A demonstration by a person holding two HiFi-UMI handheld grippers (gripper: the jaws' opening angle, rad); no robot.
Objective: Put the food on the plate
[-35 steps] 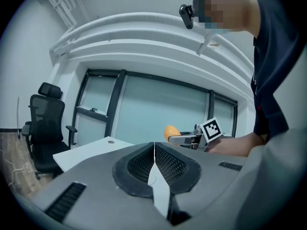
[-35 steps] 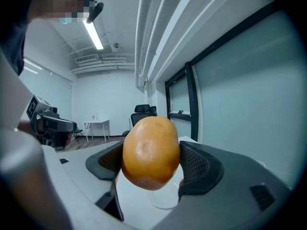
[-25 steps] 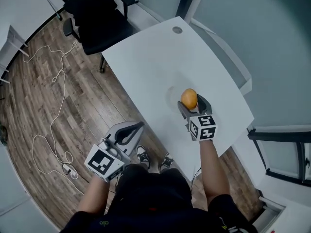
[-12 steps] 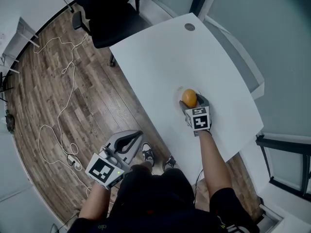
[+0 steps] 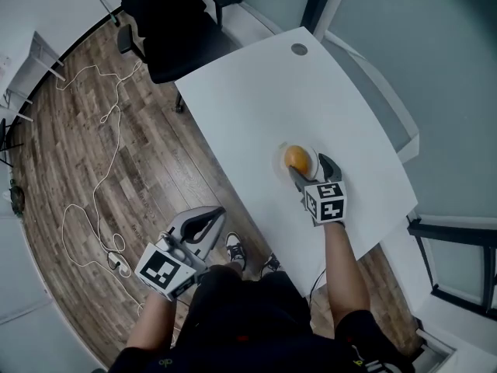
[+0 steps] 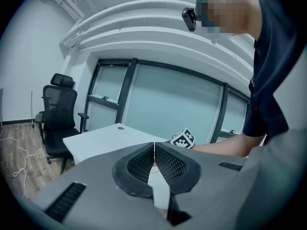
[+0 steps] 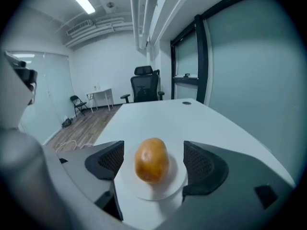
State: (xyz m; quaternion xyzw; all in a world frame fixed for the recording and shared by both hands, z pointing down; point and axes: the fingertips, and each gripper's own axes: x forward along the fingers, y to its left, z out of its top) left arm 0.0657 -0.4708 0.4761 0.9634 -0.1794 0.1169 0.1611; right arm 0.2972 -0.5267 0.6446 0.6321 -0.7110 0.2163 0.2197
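Food (image 5: 298, 158) released onto plate (image 5: 280, 165), chair (image 5: 167, 22) behind table (image 5: 256, 92)

The left gripper (image 5: 208, 220) and the right gripper (image 5: 309, 169) share a grey moulded plastic body with broad curved jaws, each lined with a black dotted rubber pad (image 7: 106, 160). A white cube (image 5: 324, 202) printed with black square markers sits on each. The person wears a dark short-sleeved shirt (image 5: 248, 321), black-and-white sneakers (image 5: 230, 249), and a small black camera (image 6: 189, 18) at the head.
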